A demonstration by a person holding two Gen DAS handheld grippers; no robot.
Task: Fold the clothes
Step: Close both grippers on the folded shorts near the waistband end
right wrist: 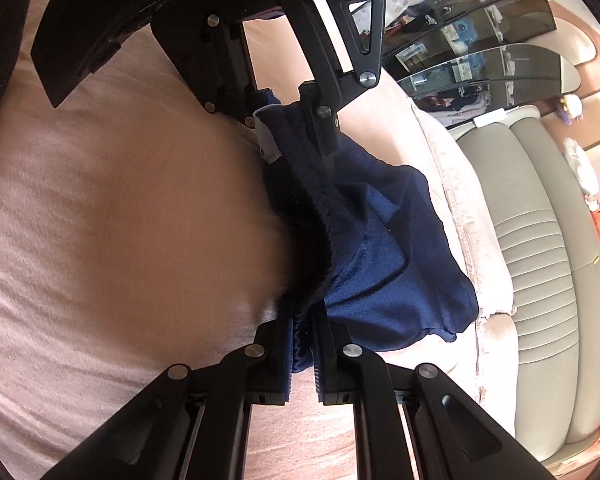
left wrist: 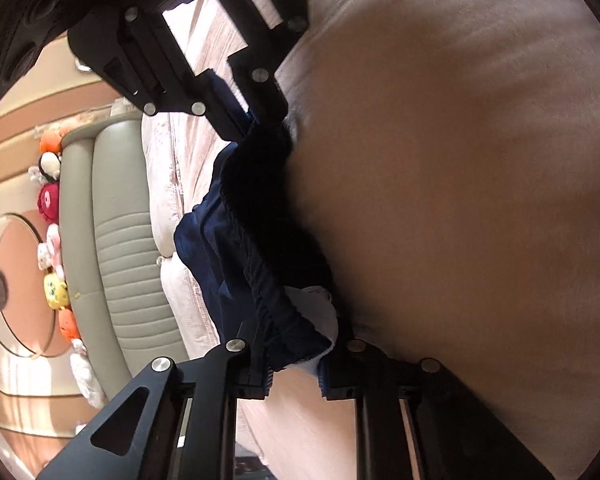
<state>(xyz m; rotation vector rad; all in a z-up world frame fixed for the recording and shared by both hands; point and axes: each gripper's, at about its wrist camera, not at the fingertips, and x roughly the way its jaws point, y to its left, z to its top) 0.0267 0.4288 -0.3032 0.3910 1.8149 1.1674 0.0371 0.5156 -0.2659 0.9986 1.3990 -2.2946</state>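
Navy shorts (left wrist: 236, 236) with a gathered elastic waistband were stretched between the two tongs, hanging just above a pale pink bedsheet (left wrist: 460, 160).

Through the left wrist camera, the left tongs (left wrist: 296, 376) sat at the bottom centre of the frame, nearly closed on one end of the waistband, where a white inner label (left wrist: 324, 312) showed beside the dark hem. The right tongs (left wrist: 256, 116) appeared in the upper centre, pinched on the other end of the same waistband. Navy fabric sagged toward the left of the frame, over the bed's quilted pink cover (left wrist: 172, 184).

Through the right wrist camera, the right tongs (right wrist: 302, 376) were at the bottom centre, drawn narrow with a fold of the shorts (right wrist: 380, 248) between the fingers. The left tongs (right wrist: 288, 120) gripped the waistband in the upper centre, and the cloth billowed to the right of it.

A grey padded headboard (right wrist: 540, 240) ran along the right edge of that view, with small plush toys (left wrist: 52, 200) lined along its far side and dark glass shelves (right wrist: 480, 40) in the upper right.
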